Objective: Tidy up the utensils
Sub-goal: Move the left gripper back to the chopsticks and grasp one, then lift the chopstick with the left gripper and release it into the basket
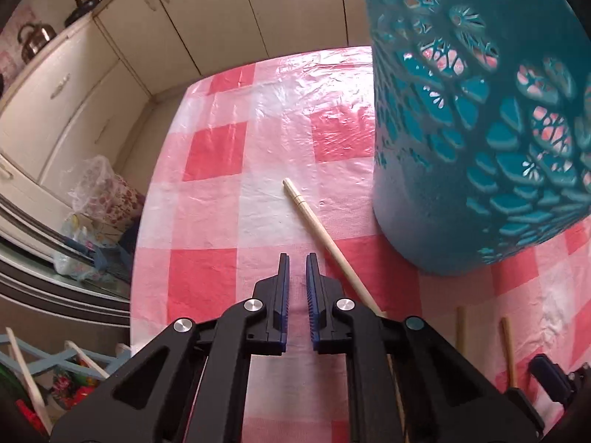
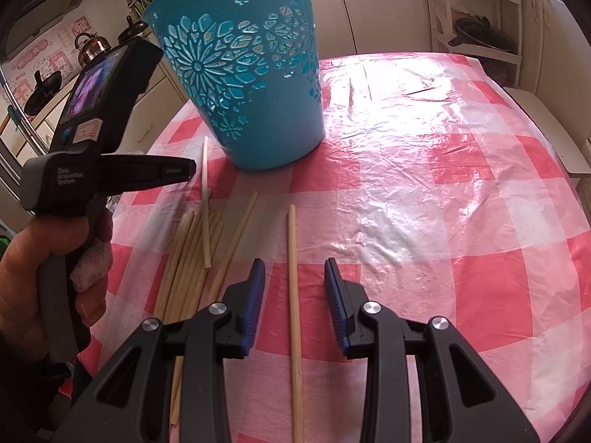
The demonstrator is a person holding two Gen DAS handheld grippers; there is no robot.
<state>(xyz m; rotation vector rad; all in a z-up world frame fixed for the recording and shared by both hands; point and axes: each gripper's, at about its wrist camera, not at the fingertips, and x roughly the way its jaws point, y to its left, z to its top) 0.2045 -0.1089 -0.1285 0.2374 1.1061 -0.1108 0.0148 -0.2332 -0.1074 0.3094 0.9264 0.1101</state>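
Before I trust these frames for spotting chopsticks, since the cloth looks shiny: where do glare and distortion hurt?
Right wrist view: strong white glare on the plastic-covered tablecloth behind the teal basket; the lone chopstick stays sharp. Left wrist view: milder sheen on the cloth, fisheye bends the cabinets, and the basket looms large and bulging.

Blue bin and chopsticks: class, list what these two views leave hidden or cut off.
- Blue bin: its inside is hidden by its own wall in both views.
- Chopstick pile: near ends are covered by the right gripper.
- Chopstick beside the left gripper: its near end is behind that gripper's frame.
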